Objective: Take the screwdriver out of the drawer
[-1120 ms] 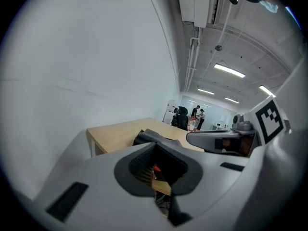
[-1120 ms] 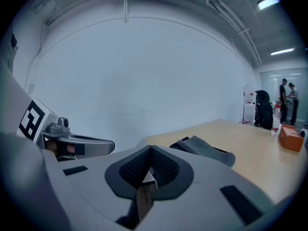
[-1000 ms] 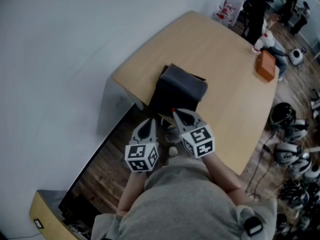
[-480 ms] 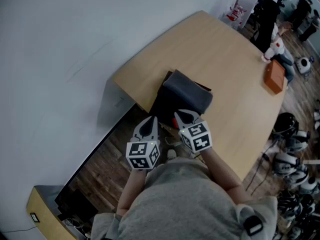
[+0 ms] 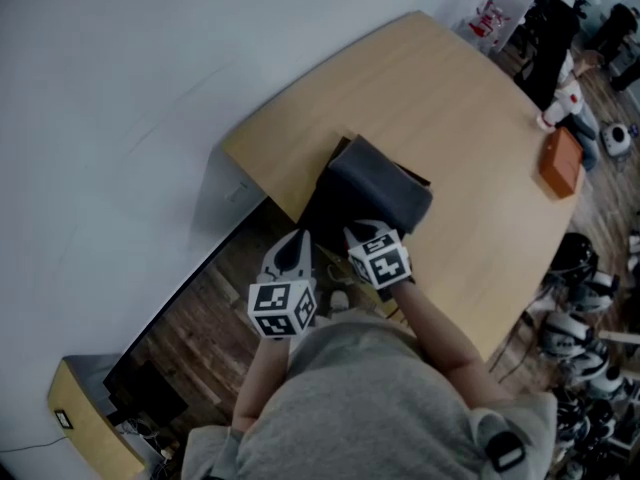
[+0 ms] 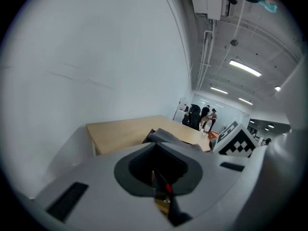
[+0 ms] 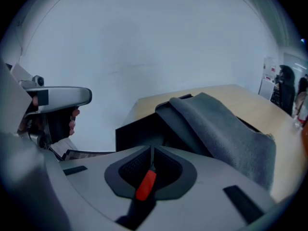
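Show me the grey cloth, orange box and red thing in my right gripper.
grey cloth (image 7: 226, 129), right gripper view, its draped middle.
orange box (image 5: 561, 163), head view, its top face.
red thing (image 7: 144, 186), right gripper view, its middle.

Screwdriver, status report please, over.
Right claw shut on red-handled screwdriver. Left claw shut. Grey cloth draped over black box just ahead.

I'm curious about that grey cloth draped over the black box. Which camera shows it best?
The right gripper view: the grey cloth lies close, large, with its folds clear. The head view shows it small, from above; the left gripper view shows only its edge.
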Motion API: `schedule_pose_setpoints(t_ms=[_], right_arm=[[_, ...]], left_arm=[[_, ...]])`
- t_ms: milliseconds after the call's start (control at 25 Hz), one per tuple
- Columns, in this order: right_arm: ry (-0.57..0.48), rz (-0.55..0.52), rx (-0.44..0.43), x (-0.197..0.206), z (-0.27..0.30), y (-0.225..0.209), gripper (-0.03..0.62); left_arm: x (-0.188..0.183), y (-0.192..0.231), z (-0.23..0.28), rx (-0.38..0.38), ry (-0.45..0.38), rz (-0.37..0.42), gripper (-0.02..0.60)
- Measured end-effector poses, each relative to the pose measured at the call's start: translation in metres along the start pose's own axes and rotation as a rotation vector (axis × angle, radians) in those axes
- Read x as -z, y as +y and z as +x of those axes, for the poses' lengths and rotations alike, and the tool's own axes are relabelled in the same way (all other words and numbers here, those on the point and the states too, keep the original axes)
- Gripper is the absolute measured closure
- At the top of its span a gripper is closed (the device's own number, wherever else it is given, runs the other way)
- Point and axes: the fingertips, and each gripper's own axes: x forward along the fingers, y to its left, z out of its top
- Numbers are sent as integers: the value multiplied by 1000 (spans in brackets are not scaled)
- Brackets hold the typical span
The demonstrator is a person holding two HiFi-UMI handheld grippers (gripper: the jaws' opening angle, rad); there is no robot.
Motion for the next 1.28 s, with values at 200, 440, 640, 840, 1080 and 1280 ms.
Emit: schedule_pose_setpoints(t_ms=[200, 440, 640, 840, 1080, 1280], right_arm=[[65, 34, -76, -5, 6, 12, 477], [194, 39, -108, 22, 27, 26, 457], [305, 19, -96, 39, 34, 28, 457], [344, 14, -96, 47, 34, 29, 462], [324, 1, -68, 46, 34, 28, 511], [306, -13, -35, 45, 29, 20, 516]], left_arm=[[4, 8, -2, -26, 14, -7, 581], [9, 16, -3, -44, 30, -10, 581], [8, 17, -1, -45, 34, -10, 581], [7, 15, 2, -36, 32, -8, 581], [4, 14, 0, -27, 21, -4, 581], [1, 14, -6, -22, 10, 2, 581]])
